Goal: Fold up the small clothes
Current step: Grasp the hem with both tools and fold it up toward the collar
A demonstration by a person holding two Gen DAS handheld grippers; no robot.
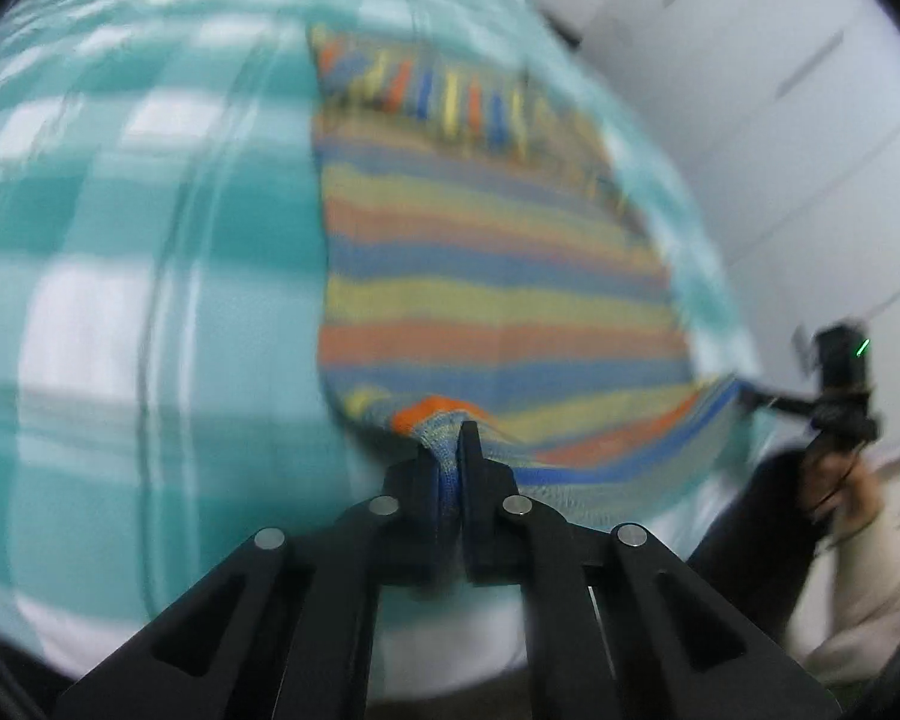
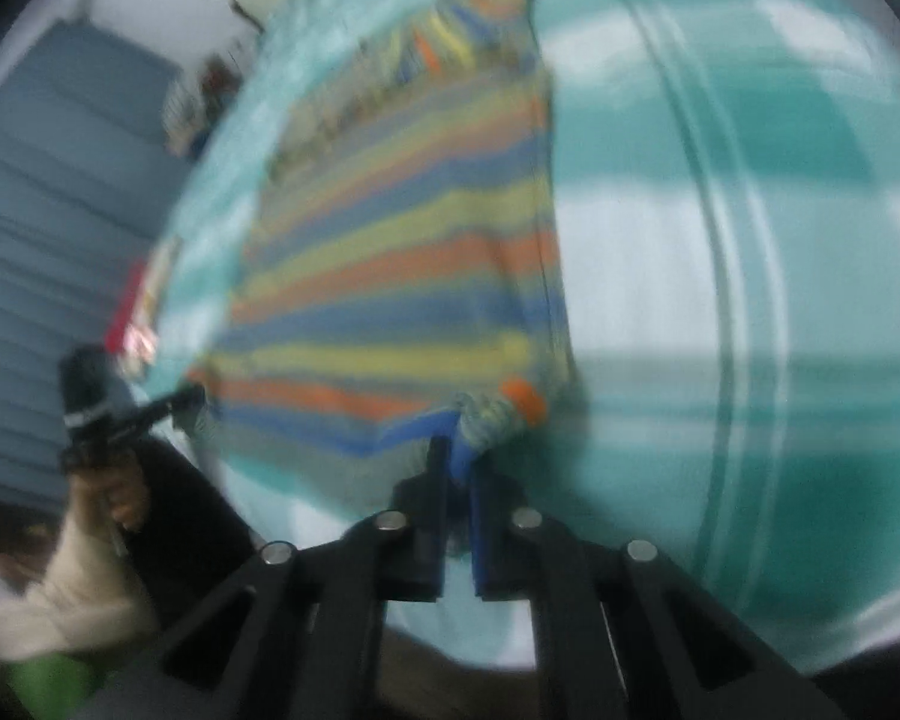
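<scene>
We have the striped garment (image 1: 498, 276) lying flat on the teal checked cloth (image 1: 120, 240), its near hem at 6 o'clock. Left gripper (image 1: 450, 450) is clenched on one near corner, right gripper (image 2: 459, 456) clenched on the other, at 3 o'clock in the left wrist view. Both corners pinched, likely so the hem lifts evenly for a fold toward 12 o'clock. Heavy blur.

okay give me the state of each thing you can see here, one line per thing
Left tongs: shut on the garment's near corner.
Right tongs: shut on its other near corner.
Striped garment: spread on the bedding, near edge lifted.
Checked bedding: lying under the garment.
</scene>
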